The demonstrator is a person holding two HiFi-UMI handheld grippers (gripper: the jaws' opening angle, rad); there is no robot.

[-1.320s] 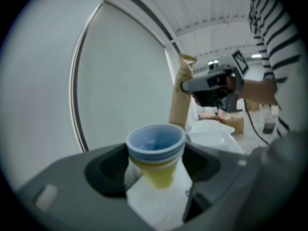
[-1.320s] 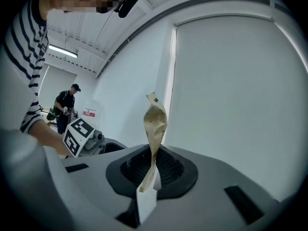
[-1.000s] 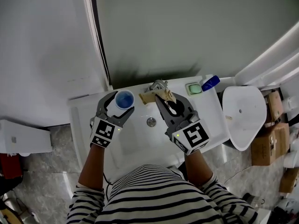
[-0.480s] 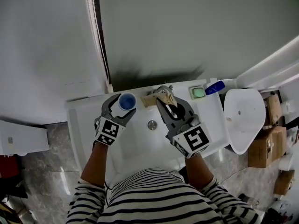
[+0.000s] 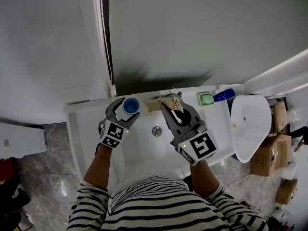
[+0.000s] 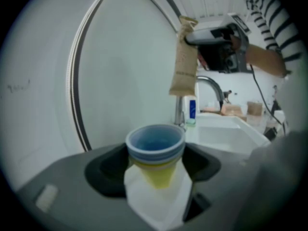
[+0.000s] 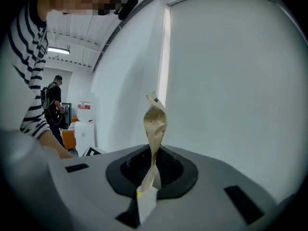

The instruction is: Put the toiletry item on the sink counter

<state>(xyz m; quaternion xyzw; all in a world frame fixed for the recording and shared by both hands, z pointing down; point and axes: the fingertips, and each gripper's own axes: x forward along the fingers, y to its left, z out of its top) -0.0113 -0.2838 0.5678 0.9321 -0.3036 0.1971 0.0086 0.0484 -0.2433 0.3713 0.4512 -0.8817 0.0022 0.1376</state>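
Right gripper [image 5: 169,106] pinches a twisted tan packet [image 7: 155,122]; left gripper [image 5: 127,108] clamps a blue-rimmed cup [image 6: 155,145]. Only the left gripper view shows its yellow base.

Dim, even light; fisheye edges dark, blurred.

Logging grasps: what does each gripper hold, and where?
Left gripper: blue-rimmed cup, by its sides below the rim. Right gripper: tan packet, by its lower end.
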